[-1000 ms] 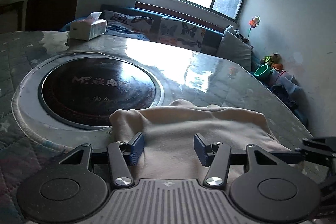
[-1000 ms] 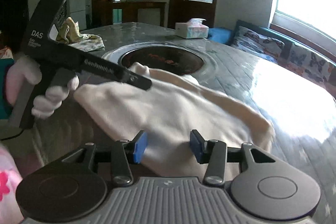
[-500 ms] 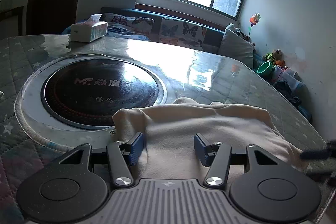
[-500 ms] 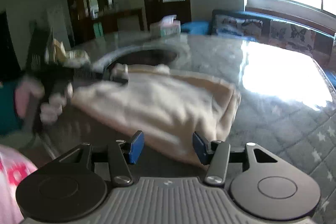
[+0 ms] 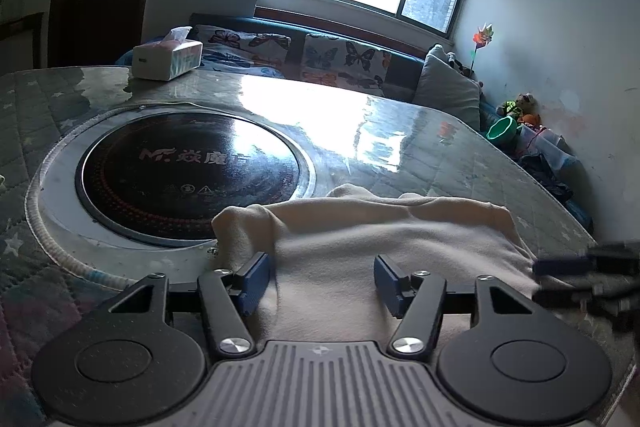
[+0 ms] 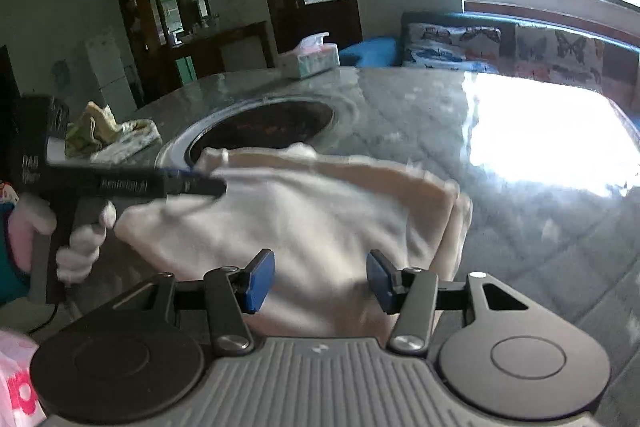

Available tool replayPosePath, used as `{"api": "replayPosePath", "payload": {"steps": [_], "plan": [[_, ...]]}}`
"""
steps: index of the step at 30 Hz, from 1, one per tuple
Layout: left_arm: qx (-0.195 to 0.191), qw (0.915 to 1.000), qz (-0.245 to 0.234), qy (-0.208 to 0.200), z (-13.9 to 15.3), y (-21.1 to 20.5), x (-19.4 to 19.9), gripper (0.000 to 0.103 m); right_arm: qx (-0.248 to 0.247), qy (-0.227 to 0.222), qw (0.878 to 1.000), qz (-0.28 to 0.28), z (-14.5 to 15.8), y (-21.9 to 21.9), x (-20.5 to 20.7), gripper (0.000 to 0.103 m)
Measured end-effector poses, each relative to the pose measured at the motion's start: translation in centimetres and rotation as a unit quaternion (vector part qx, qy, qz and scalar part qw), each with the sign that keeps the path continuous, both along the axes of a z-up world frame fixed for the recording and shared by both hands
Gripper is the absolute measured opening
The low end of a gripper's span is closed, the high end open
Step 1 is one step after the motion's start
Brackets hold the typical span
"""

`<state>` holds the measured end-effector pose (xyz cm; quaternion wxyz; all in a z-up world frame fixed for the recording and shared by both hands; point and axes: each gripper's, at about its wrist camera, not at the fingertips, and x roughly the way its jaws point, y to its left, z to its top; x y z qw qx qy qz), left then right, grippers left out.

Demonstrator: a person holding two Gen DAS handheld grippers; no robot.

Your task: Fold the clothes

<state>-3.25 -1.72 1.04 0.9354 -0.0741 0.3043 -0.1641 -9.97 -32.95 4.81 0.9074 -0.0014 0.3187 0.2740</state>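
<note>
Both sets of fingers spread wide over the cream garment (image 5: 380, 239) on the counter (image 5: 440, 155).

My left gripper (image 5: 322, 277) hangs over the garment's near edge, blue fingers (image 5: 253, 281) well apart and clamping nothing; I cannot tell whether they touch the cloth. My right gripper (image 6: 320, 277) is equally wide and empty, and its view is smeared, so the folded edge at right is hard to read. The garment lies beside the round cooktop (image 5: 188, 171), one corner overlapping its rim. In the left view the right gripper shows only as a blurred dark shape, cut off at the frame edge. A tissue box (image 5: 168, 59) sits far back.
</note>
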Motion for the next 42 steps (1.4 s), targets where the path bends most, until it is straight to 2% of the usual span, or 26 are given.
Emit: {"api": "replayPosePath", "payload": {"steps": [5,9,11,13,19,25,35,42], "plan": [[0.005,1.0000,0.001,-0.001,0.0,-0.2,-0.1,0.066,-0.002,0.001,1.000,-0.014,0.5,0.6,4.0,0.049],[0.007,1.0000,-0.001,0.000,0.1,-0.2,-0.1,0.066,0.000,0.026,0.999,-0.023,-0.6,1.2,7.3,0.047],[0.005,1.0000,-0.001,0.000,0.0,-0.1,-0.1,0.066,-0.005,0.037,0.999,-0.036,-1.4,1.1,8.2,0.038],[0.007,1.0000,-0.003,-0.001,0.0,-0.1,-0.1,0.066,-0.003,0.039,0.998,-0.043,-1.4,1.0,8.4,0.034],[0.006,1.0000,-0.004,-0.003,0.0,-0.3,-0.2,0.068,-0.008,0.022,0.999,-0.028,0.1,2.6,8.6,0.034],[0.004,1.0000,-0.006,-0.004,0.0,-0.2,-0.3,0.068,-0.034,0.041,0.998,-0.028,-1.3,4.8,10.4,0.031],[-0.001,1.0000,-0.004,-0.005,0.0,-0.2,-0.3,0.069,-0.036,0.028,0.999,0.016,-0.6,8.6,10.3,0.032],[-0.006,1.0000,-0.006,-0.005,-0.1,0.0,-0.4,0.069,-0.051,0.028,0.998,0.019,-0.9,10.3,11.0,0.032]]}}
